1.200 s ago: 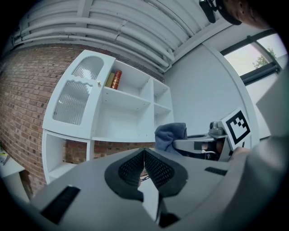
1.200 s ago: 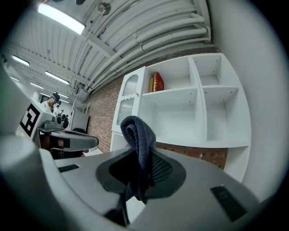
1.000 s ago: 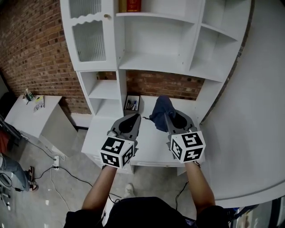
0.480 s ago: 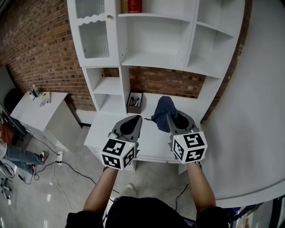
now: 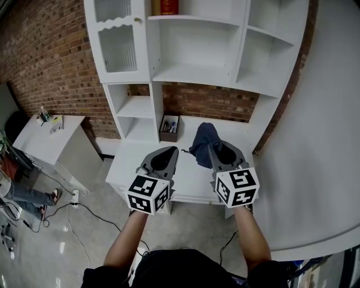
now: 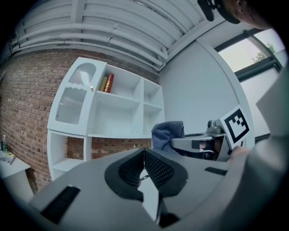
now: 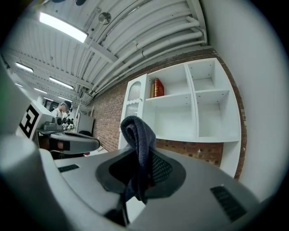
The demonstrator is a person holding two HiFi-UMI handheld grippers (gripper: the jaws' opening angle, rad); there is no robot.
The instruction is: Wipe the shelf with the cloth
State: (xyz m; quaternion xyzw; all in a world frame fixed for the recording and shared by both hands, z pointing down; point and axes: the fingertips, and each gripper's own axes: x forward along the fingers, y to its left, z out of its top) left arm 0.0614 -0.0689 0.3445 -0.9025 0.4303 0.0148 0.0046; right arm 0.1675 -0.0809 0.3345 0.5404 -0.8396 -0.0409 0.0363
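A white shelf unit (image 5: pixel 194 76) stands against a brick wall, over a white desk top (image 5: pixel 185 163). My right gripper (image 5: pixel 212 147) is shut on a dark blue cloth (image 5: pixel 205 139), which bunches up above the jaws (image 7: pixel 137 140) in the right gripper view. My left gripper (image 5: pixel 174 148) hangs beside it, shut with nothing between its jaws (image 6: pixel 144 153). Both are held above the desk, short of the shelves. The cloth (image 6: pixel 168 131) and right gripper show at the right of the left gripper view.
A small box of pens (image 5: pixel 169 127) sits in the lower niche. A red book (image 5: pixel 167 7) stands on the top shelf. A glass-fronted cabinet door (image 5: pixel 117 48) is at upper left. A low white table (image 5: pixel 48 138) and floor cables (image 5: pixel 84 216) lie left.
The view has shifted slightly, so the shelf sits a little further right in frame. Both grippers keep their places and the cloth stays clamped.
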